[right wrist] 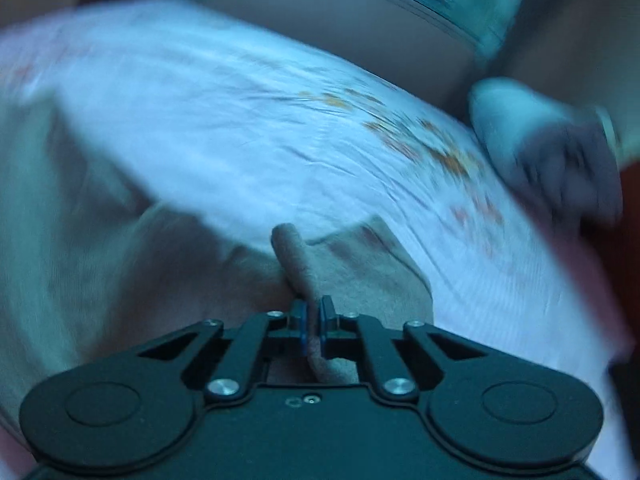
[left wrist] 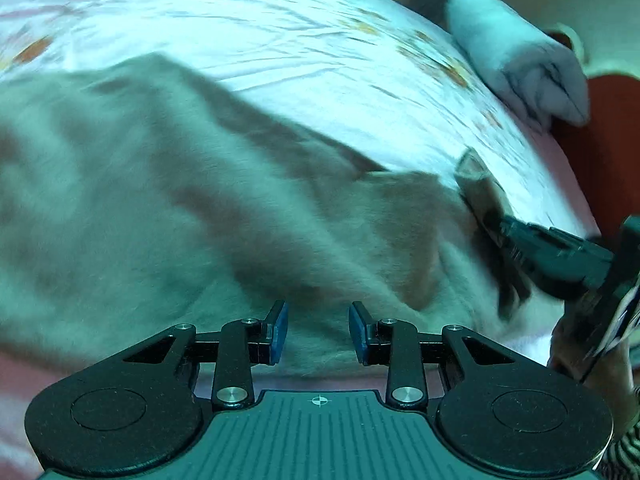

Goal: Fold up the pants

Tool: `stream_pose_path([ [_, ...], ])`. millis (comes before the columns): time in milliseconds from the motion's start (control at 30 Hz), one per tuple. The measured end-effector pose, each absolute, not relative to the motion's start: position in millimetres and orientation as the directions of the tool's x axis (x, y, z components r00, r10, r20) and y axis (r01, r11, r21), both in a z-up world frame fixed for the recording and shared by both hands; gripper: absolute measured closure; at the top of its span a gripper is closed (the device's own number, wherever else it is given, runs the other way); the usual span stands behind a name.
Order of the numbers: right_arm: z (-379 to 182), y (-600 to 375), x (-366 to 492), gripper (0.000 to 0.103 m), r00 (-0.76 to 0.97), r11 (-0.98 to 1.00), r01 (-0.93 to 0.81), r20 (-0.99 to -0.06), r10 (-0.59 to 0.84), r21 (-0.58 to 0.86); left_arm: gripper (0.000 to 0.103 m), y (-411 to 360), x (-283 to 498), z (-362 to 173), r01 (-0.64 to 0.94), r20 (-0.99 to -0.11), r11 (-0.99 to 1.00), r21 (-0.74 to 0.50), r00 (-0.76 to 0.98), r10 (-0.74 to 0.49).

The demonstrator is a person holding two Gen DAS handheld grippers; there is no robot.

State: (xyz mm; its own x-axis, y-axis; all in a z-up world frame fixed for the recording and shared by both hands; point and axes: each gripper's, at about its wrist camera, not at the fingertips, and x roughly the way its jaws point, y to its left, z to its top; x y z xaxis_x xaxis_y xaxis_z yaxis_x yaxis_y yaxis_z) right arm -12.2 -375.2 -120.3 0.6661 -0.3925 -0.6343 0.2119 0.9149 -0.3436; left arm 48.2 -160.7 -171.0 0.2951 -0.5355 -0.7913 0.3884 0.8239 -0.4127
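left gripper [left wrist: 318,330] – jaws wide, nothing between, low over pants | right gripper [right wrist: 313,318] – pinched on a pants fold | pants [left wrist: 168,208] beige, rumpled, spread on floral bedsheet [left wrist: 280,44] | rolled white cloth [left wrist: 516,60] at sheet's right edge | both views blurred

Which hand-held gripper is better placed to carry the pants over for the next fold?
Right. The right hand-held gripper is shut on the pants fabric, while the left hand-held gripper is open above them, holding nothing.
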Motion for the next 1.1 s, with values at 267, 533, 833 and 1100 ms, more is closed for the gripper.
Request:
stream_pose_path([
  [267,-88,-442,-77,0.103,0.691,0.88,0.474,-0.617,-0.376,-0.005,0.07,-207,27,-174,0.48,-0.849,0.858,-0.18,0.364,-0.382],
  [533,-101,-499,-135,0.103,0.664,0.733,0.637,-0.652,-0.365,0.238,0.07,-231,10,-173,0.449,-0.843,0.893,-0.004,0.479,-0.245],
  [833,-116,-538,-184,0.103,0.654,0.555,0.719,-0.678,-0.336,0.419,0.071,-244,5,-175,0.471,-0.836,0.882,0.034,0.496,-0.233],
  [1100,-126,-546,-200,0.1,0.666,0.509,0.724,-0.666,-0.337,0.466,0.07,-241,11,-172,0.477,-0.862,0.877,-0.051,0.422,-0.28],
])
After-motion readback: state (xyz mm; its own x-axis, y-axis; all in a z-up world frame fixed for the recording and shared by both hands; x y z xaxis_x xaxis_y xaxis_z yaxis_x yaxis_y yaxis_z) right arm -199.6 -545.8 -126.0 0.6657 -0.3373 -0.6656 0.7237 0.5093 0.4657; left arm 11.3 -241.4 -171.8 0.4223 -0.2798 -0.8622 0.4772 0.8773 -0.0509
